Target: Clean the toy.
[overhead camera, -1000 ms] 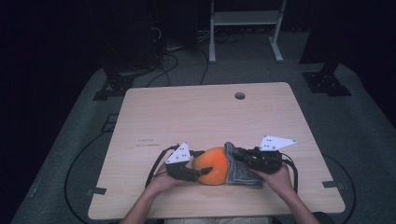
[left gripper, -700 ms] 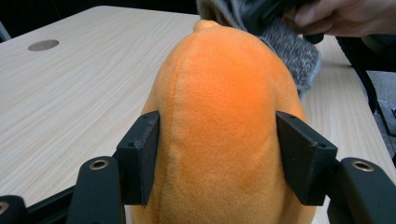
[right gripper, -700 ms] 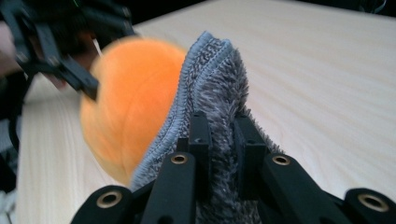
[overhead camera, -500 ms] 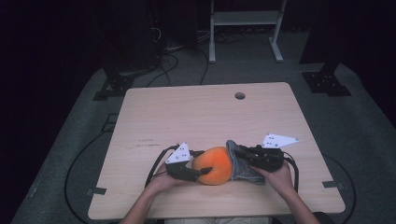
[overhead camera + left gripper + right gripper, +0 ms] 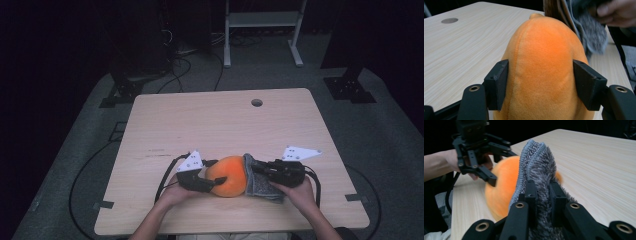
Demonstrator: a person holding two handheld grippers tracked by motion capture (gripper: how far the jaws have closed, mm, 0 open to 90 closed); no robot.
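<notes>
Two grippers, one plush toy, one cloth

Two tools are at work near the front edge of my wooden table (image 5: pixel 210 125). From the high view, my left gripper (image 5: pixel 216 184) reaches in from the left and my right gripper (image 5: pixel 256 169) from the right, with an orange plush toy (image 5: pixel 227 176) lying on the tabletop between them. A grey fuzzy cloth (image 5: pixel 257 181) rests against the right side of the toy.

Left gripper view: my two black jaws stand on either side of the orange plush toy (image 5: pixel 544 70), both pads pressing its fabric, so this tool is clamped around the toy's body. A seam runs up the toy's surface between the jaws. Beyond the toy, the grey fuzzy cloth (image 5: pixel 589 32) hangs against its far side, and my right hand (image 5: pixel 616 12) shows at the upper right corner. A round hole (image 5: pixel 450 20) in the tabletop sits far off at the upper left.

Right gripper view: my jaws are closed tight on a folded ridge of the grey fuzzy cloth (image 5: pixel 536 170), which stands up between them with its knitted edge facing the toy. The orange plush toy (image 5: pixel 504 185) lies just behind the cloth, touching it. My left gripper (image 5: pixel 490 170) shows farther off, its jaws on the toy, with my left hand (image 5: pixel 456 165) behind it.

High view, background: a white metal stand (image 5: pixel 262 25) rises on the floor beyond the table, and black cables (image 5: pixel 185 60) trail across the grey floor.
</notes>
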